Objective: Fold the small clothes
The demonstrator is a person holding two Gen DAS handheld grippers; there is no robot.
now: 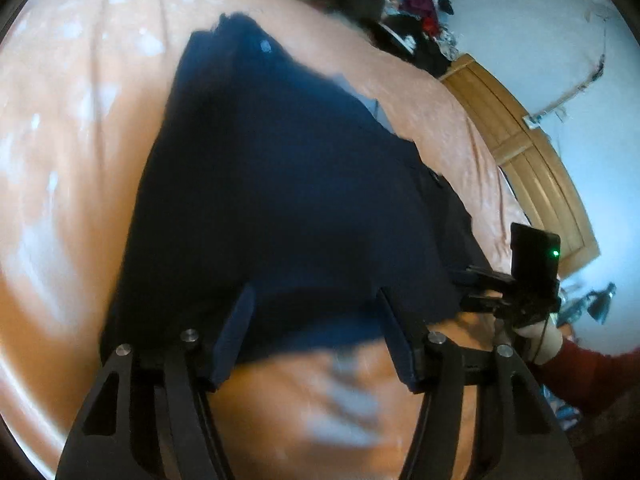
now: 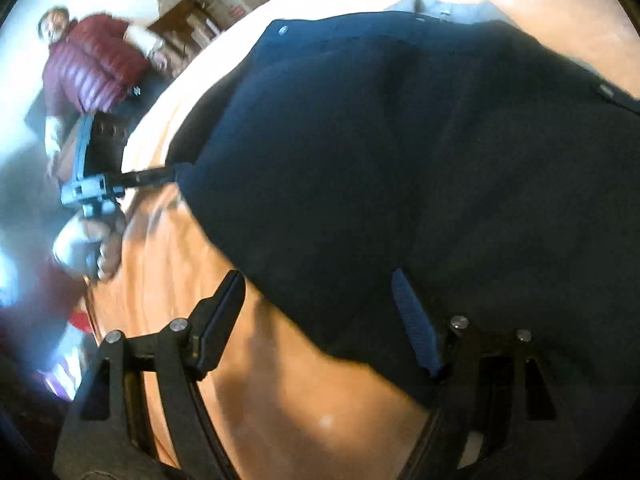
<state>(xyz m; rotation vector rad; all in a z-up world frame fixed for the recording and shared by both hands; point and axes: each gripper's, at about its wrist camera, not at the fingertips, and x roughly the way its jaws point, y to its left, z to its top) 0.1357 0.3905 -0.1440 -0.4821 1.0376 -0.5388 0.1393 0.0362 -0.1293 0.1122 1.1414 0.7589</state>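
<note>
Across the orange bedcover point(image 1: 72, 152), dark navy garment point(image 1: 280, 184) spread flat, left claw point(image 1: 316, 332) spread wide at its near hem, right claw point(image 2: 320, 316) likewise gaping over its edge.

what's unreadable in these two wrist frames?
- Garment type: the dark navy garment is motion-blurred in the left wrist view and runs off the right edge in the right wrist view.
- Left tongs grip: open, but cloth contact at the fingertips is lost in blur and shadow.
- Right tongs: the right-hand finger is dark against the cloth; contact is unclear.
- Clutter pile behind the bed: too small and blurred to tell items apart.
</note>
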